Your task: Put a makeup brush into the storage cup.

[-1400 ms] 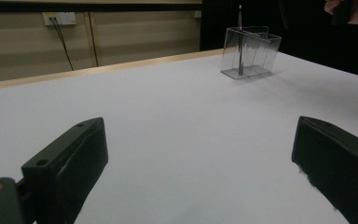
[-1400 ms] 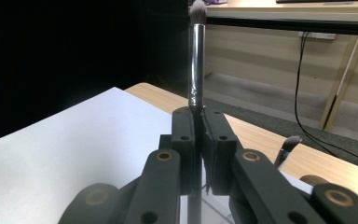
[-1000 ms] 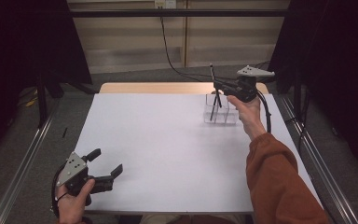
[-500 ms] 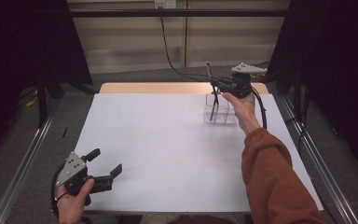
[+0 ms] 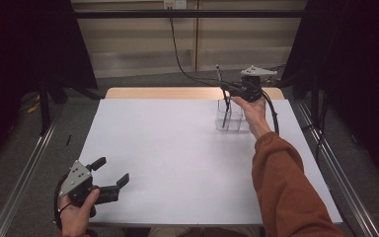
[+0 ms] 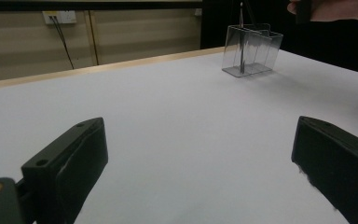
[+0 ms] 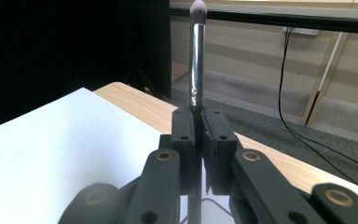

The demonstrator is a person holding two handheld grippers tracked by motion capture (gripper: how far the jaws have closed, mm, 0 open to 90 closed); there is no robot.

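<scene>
My right gripper (image 5: pixel 228 90) is shut on a slim make-up brush (image 5: pixel 220 81) and holds it nearly upright, bristles on top. The brush's handle reaches down into the left compartment of a clear acrylic holder (image 5: pixel 238 120) at the far right of the white table (image 5: pixel 177 148). In the right gripper view the jaws (image 7: pixel 198 126) clamp the brush (image 7: pixel 196 60) by its metal ferrule. From the left gripper view, the holder (image 6: pixel 261 46) and the brush (image 6: pixel 241 44) stand far off. My left gripper (image 5: pixel 111 170) rests open at the near left corner, nothing between its fingers (image 6: pixel 74 158).
A bare wooden strip (image 5: pixel 163 93) runs along the table's far edge. Metal rails (image 5: pixel 24 173) flank both sides. The right gripper's black cable (image 5: pixel 275 116) loops beside the person's orange sleeve (image 5: pixel 286 187). Dark curtains close off both sides.
The right gripper has drifted slightly left and up with the brush, still over the holder. The left gripper has stayed put.
</scene>
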